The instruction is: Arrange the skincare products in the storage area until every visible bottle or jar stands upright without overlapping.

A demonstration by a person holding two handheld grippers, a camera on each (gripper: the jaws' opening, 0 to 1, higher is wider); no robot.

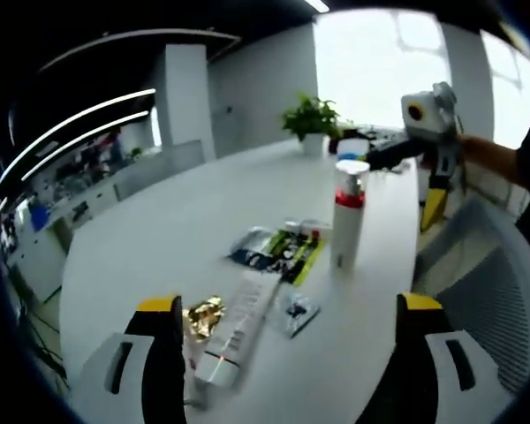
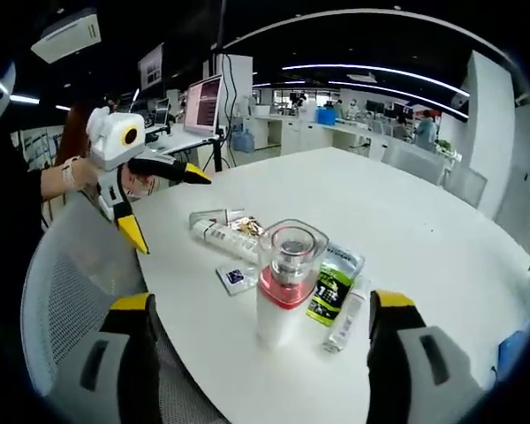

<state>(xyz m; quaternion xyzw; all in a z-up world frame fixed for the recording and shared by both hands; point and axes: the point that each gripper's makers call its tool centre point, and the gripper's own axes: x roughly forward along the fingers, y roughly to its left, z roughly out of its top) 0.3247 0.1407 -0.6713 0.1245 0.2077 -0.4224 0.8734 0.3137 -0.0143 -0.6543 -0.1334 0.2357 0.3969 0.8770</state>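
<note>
A white bottle (image 1: 348,216) with a red band and clear cap stands upright on the white table (image 1: 177,221). In the right gripper view the same bottle (image 2: 285,287) rises ahead of my right gripper (image 2: 261,300), which is open and apart from it. A white tube (image 1: 238,331) lies flat in front of my left gripper (image 1: 288,305), open with nothing held. Beside the tube are a gold foil piece (image 1: 203,314), green and dark sachets (image 1: 278,247) and a small sachet (image 1: 298,311). The right gripper (image 1: 402,184) hovers beyond the bottle; the left gripper (image 2: 163,203) hangs at the table's edge.
A potted plant (image 1: 311,119) and a blue-and-white container (image 1: 352,146) stand at the table's far side. A slim tube (image 2: 346,322) lies next to the green sachet (image 2: 336,283). A grey mesh chair (image 2: 62,291) sits against the table edge. A sleeve shows behind each gripper.
</note>
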